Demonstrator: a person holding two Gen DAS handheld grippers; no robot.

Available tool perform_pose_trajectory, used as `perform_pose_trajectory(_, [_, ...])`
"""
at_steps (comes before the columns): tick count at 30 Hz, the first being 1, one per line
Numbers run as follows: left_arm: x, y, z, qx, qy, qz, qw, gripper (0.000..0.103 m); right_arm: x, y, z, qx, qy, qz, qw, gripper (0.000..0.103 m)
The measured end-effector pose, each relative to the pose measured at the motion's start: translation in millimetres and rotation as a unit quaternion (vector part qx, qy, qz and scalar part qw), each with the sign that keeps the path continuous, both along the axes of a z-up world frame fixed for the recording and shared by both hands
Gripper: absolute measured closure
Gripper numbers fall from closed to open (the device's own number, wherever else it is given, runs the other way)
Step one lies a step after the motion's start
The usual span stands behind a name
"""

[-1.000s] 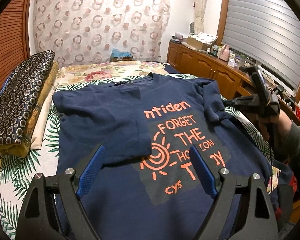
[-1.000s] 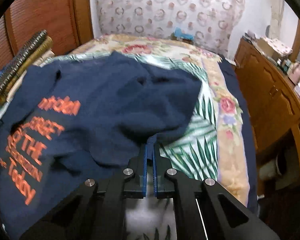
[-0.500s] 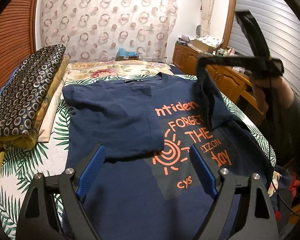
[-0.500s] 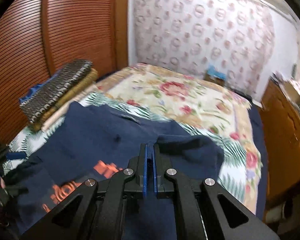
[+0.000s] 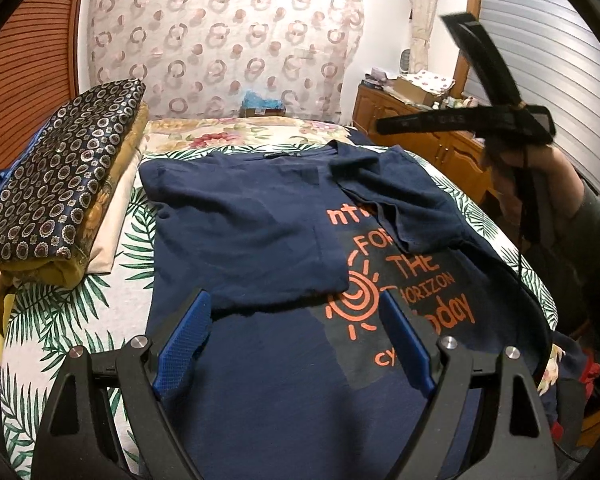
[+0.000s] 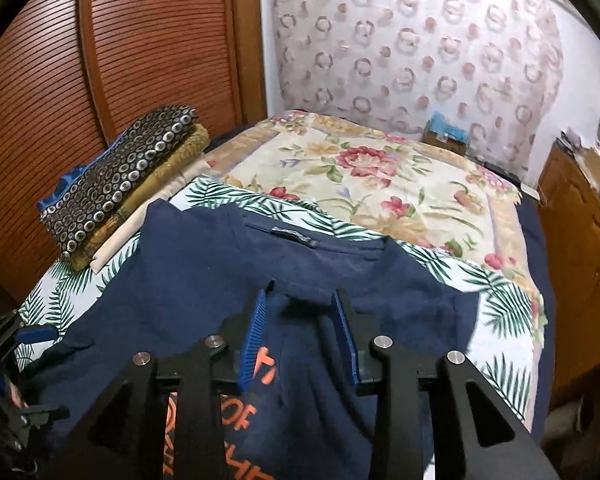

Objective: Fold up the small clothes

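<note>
Navy T-shirt [image 5: 260, 216] spread on the bed [image 6: 380, 184], both sleeves folded inward — right hand-held gripper [image 6: 300, 332] has just been opening, nothing pinched; left hand-held gripper [image 5: 296, 340] hovers wide, empty.

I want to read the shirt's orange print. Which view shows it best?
The left wrist view: the orange print faces the camera, though both folded sleeves hide part. The right wrist view shows only a few letters behind its own jaws.
</note>
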State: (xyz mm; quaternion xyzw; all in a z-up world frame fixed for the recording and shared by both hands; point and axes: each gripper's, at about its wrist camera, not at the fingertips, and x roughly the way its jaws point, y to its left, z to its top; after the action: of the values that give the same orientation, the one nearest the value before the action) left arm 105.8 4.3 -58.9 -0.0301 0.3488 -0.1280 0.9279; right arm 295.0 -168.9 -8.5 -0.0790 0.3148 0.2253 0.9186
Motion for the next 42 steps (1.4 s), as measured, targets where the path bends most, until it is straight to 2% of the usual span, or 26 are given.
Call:
perform_pose_trajectory(5, [0.2, 1.4, -1.2, -0.002, 0.001, 0.002, 1.0, 0.017, -10.5, -16.4, -3.8, 0.01, 0.002, -0.025, 1.0, 0.067])
perform_pose_trajectory(11, [-0.3, -0.3, -3.0, 0.001, 0.004, 0.001, 1.0, 0.017, -43.1, -38.7, -19.2, 0.035, 0.019, -0.039, 0.998, 0.067])
perform_pose_trajectory(17, [1.6, 2.6, -4.5, 0.005, 0.006, 0.007, 0.9999, 0.017, -58.2, -55.3, -35.9, 0.031, 0.037, -0.056, 0.997, 0.067])
perform_pose_trajectory(31, [4.1, 16.1, -5.7, 0.012, 0.007, 0.027, 0.9995, 0.017, -47.8, -69.0, -68.2, 0.016, 0.055, -0.095, 0.994, 0.067])
perform_pose_trajectory(38, [12.1, 28.6, -2.3, 0.019, 0.003, 0.036, 0.9992, 0.017, -48.1, -73.4, -70.0, 0.03, 0.054, -0.1, 0.993, 0.067])
perform_pose_trajectory(42, [28.1, 38.0, 6.7, 0.035, -0.003, 0.041, 0.9985, 0.017, -47.8, -74.1, -72.0, 0.027, 0.055, -0.097, 0.993, 0.059])
